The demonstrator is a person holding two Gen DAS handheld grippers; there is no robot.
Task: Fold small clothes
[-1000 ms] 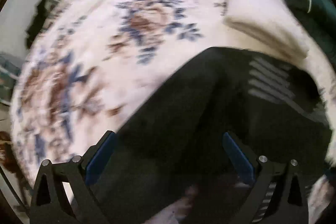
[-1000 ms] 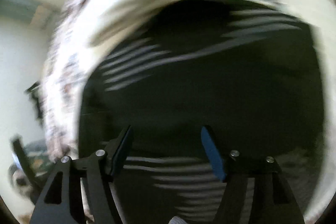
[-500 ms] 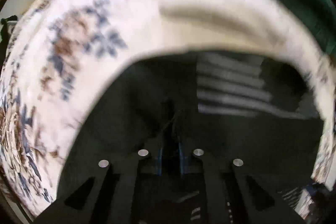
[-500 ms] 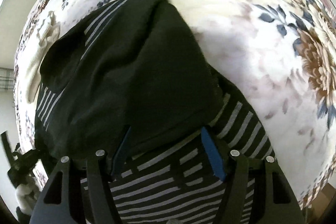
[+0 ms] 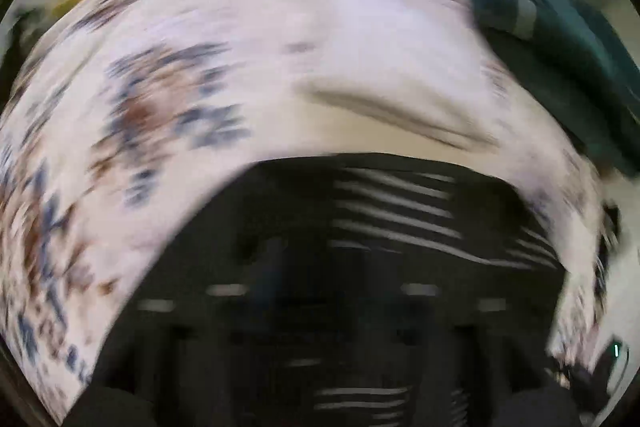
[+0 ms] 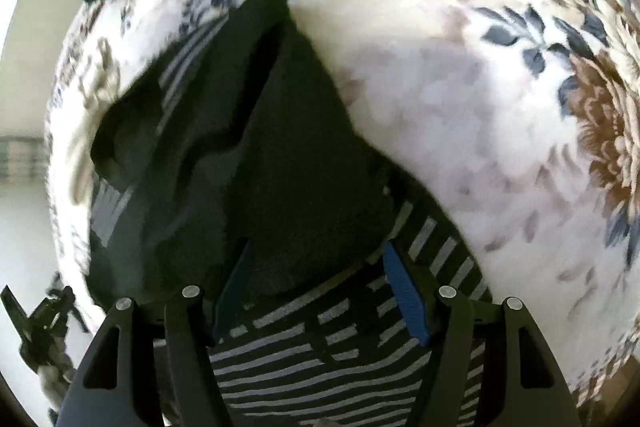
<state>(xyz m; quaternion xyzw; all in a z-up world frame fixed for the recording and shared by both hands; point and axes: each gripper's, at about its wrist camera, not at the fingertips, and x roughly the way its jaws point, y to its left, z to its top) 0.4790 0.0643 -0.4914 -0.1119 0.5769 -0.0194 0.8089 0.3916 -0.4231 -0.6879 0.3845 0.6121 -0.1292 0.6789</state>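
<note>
While right tool [image 6: 316, 291] gapes wide over garment [image 6: 280, 155] on bed [image 6: 460, 99], risks slack fold slipping; left tool [image 5: 320, 307] too blurred to tell grip.

Your left wrist view is heavily motion-blurred. The black garment with white stripes [image 5: 360, 227] fills the lower half of the picture, lying on the floral bedspread [image 5: 200, 67], which curves across the top and left. A cream folded cloth [image 5: 400, 107] sits just beyond the garment's far edge, and a dark green garment [image 5: 560, 39] lies at the upper right. Your left hand-held gripper [image 5: 320, 307] is only a dark smear low in the frame, so you cannot tell how its jaws stand.
</note>
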